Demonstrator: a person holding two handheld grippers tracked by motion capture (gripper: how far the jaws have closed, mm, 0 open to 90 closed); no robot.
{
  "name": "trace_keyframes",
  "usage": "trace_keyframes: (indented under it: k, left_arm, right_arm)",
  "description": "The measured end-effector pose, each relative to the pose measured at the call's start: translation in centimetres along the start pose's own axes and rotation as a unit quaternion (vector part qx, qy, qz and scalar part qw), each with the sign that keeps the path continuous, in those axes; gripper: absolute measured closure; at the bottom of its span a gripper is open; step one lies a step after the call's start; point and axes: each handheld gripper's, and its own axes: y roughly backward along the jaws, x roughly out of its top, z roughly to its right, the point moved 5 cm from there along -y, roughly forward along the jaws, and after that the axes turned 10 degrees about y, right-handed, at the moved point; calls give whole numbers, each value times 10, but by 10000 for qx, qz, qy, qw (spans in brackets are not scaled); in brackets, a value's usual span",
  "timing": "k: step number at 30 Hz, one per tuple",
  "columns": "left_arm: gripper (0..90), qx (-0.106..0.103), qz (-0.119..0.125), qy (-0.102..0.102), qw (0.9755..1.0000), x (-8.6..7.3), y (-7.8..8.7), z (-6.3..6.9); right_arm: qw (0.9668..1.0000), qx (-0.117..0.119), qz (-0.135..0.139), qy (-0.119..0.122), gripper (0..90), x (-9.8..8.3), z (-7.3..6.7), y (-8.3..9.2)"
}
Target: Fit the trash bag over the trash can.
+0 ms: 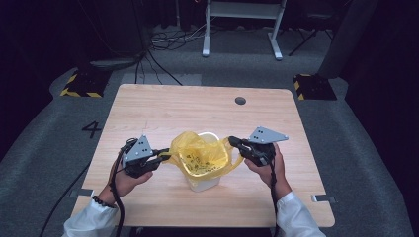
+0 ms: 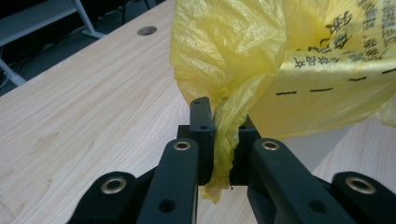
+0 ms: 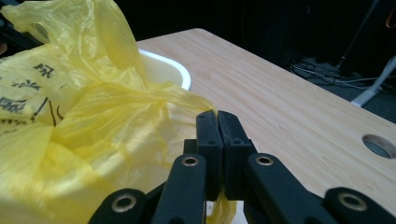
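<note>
Yellow, thin and crinkled, a plastic bag (image 1: 200, 154) printed with black characters lines a small white bin (image 1: 203, 181) that stands near the front middle of the pale wooden counter (image 1: 163, 108). In the high view the bag's mouth spreads open over the bin's rim. The left tool (image 1: 165, 156) pinches the bag's edge on one side and the right tool (image 1: 233, 142) pinches it on the other, so the film stretches between them. A round hole (image 1: 240, 100) sits in the counter near its far edge. Beyond the counter lie grey carpet, loose cables (image 1: 170, 39) and a white metal frame (image 1: 243, 24).

In the left gripper view the left tool (image 2: 219, 116) is clenched on a twisted strip of the bag (image 2: 243, 51), which runs down between the black jaws and pokes out beneath them. The wood grain is bare beside it.

In the right gripper view the right tool (image 3: 218, 122) has its jaws pressed together on a fold of the bag (image 3: 84, 140), a yellow scrap showing below them. The bin's smooth white rim (image 3: 170, 70) curves just behind the film.
</note>
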Motion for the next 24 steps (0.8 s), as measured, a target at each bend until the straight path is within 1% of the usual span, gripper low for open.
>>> trace_keyframes:
  k: [1,2,3,5,6,7,11,13,15,16,17,19,20,22,23,24]
  left_arm:
    - [830,23,7,7,10000,0,0,-1]
    - [831,-44,13,50,10000,0,0,-2]
    - [845,-58,11,60,10000,-1,0,-3]
    - [859,-58,-72,73,9999,-3,-4,-6]
    - [862,-103,-118,120,9998,-4,-7,-7]
    - [867,-152,-178,149,9996,-6,-9,-8]
    - [872,-168,-442,246,9986,-15,-26,-16]
    - [873,-156,-547,289,9980,-18,-33,-19]
    - [874,-187,-614,331,9974,-22,-40,-20]
    - [875,-136,-731,283,9968,-26,-45,-21]
    - [877,-102,-762,284,9966,-28,-47,-21]
    - [877,-133,-853,270,9959,-31,-52,-20]
    - [874,-101,-884,199,9958,-32,-52,-19]
    - [852,-87,-888,124,9959,-32,-51,-16]
    - [802,-47,-807,87,9967,-30,-49,-15]
    - [706,-42,-706,91,9975,-28,-46,-13]
  right_arm:
    - [10000,-28,-13,76,887,1,1,-4]
    - [10000,-28,-20,81,886,1,2,-7]
    - [10000,36,-21,62,887,0,4,-11]
    - [10000,77,-23,-21,886,-1,6,-18]
    - [9998,163,-9,-85,886,-3,8,-21]
    - [9995,296,-17,-148,886,-4,8,-24]
    - [9983,514,-105,-248,886,-11,7,-35]
    - [9981,543,-137,-267,886,-12,7,-38]
    - [9977,585,-118,-307,887,-13,7,-40]
    - [9976,595,-115,-325,888,-14,7,-41]
    - [9975,613,-103,-350,888,-14,6,-42]
    - [9973,622,-76,-379,889,-14,6,-44]
    - [9973,626,-70,-389,889,-14,6,-44]
    - [9972,637,-60,-379,890,-15,5,-45]
    - [9970,672,-56,-392,890,-15,4,-45]
    - [9970,667,-98,-374,892,-16,3,-46]
